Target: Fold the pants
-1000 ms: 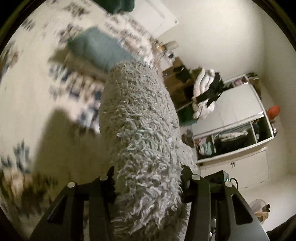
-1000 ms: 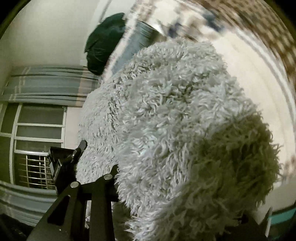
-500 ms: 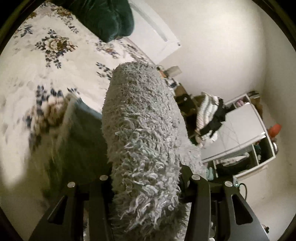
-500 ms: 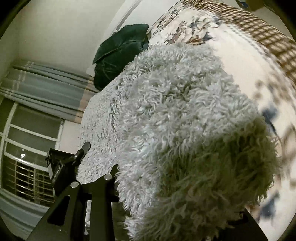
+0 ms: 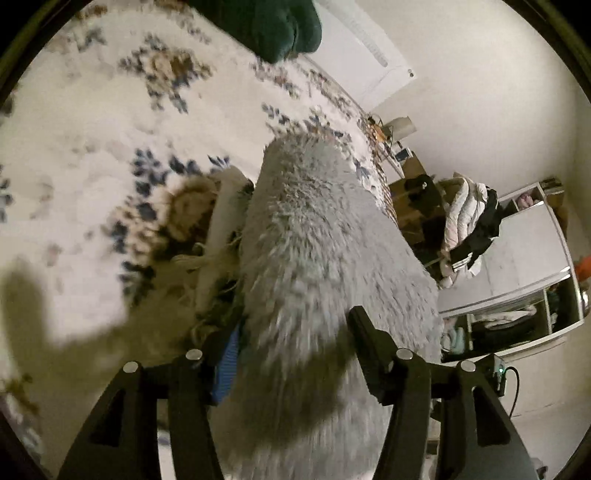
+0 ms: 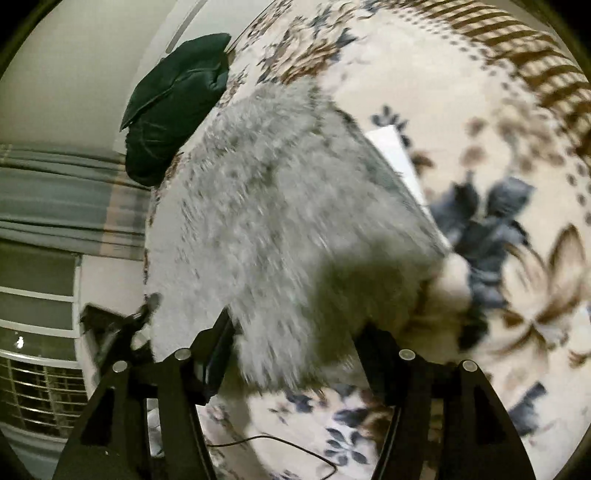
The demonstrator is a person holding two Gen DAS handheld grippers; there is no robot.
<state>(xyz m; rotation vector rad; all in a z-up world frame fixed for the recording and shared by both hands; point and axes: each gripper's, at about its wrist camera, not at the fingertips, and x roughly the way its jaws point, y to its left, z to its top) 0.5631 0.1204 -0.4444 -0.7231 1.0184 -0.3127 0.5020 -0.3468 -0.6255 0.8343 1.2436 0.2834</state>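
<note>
The pants are fluffy grey fleece (image 5: 317,251), lying folded over on a floral bedspread (image 5: 92,155). My left gripper (image 5: 291,354) has its jaws spread wide, with the fleece lying loosely between the fingers. In the right wrist view the same grey pants (image 6: 280,221) spread across the bed, and my right gripper (image 6: 295,343) also stands wide open around their near edge. A white inner waistband strip (image 6: 395,147) shows along the pants' right side. Both views are motion-blurred.
A dark green pillow (image 6: 173,103) lies at the head of the bed, also visible in the left wrist view (image 5: 266,26). A white wardrobe (image 5: 517,266) and piled clothes (image 5: 469,221) stand past the bed. A window with curtains (image 6: 48,206) is at left. A black cable (image 6: 288,443) lies on the bedspread.
Both grippers went from clamped on the raised fleece to wide open. The pants have dropped onto the bedspread and lie lower and flatter.
</note>
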